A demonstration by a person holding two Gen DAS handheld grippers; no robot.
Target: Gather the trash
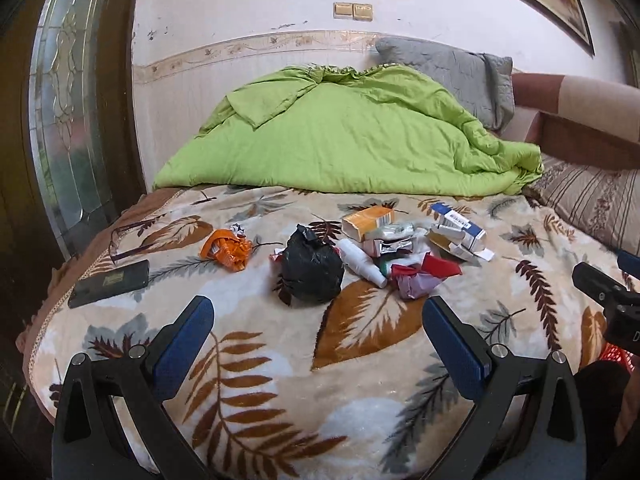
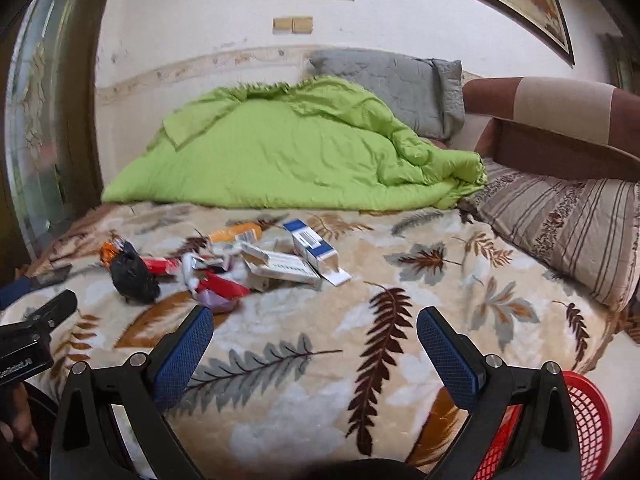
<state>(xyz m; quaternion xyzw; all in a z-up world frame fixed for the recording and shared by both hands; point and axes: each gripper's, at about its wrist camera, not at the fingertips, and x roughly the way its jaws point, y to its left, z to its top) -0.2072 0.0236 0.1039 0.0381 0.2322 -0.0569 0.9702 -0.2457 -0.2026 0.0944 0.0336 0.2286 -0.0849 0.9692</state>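
Trash lies in a loose pile on the leaf-patterned blanket (image 1: pixel 280 360). It holds a knotted black bag (image 1: pixel 311 266), an orange wrapper (image 1: pixel 227 249), a white tube (image 1: pixel 362 262), an orange box (image 1: pixel 366 220), a blue-and-white box (image 1: pixel 460 226) and red and purple wrappers (image 1: pixel 420 274). My left gripper (image 1: pixel 318 320) hovers open just short of the black bag (image 2: pixel 132 272). My right gripper (image 2: pixel 314 330) is open over bare blanket (image 2: pixel 320 380), to the right of the pile, near the blue-and-white box (image 2: pixel 314 248). Neither holds anything.
A red mesh basket (image 2: pixel 588 428) stands at the bed's near right edge. A black phone (image 1: pixel 110 284) and glasses (image 1: pixel 128 236) lie left of the trash. A green duvet (image 1: pixel 340 132), a grey pillow (image 1: pixel 452 76) and a striped pillow (image 2: pixel 568 228) lie behind.
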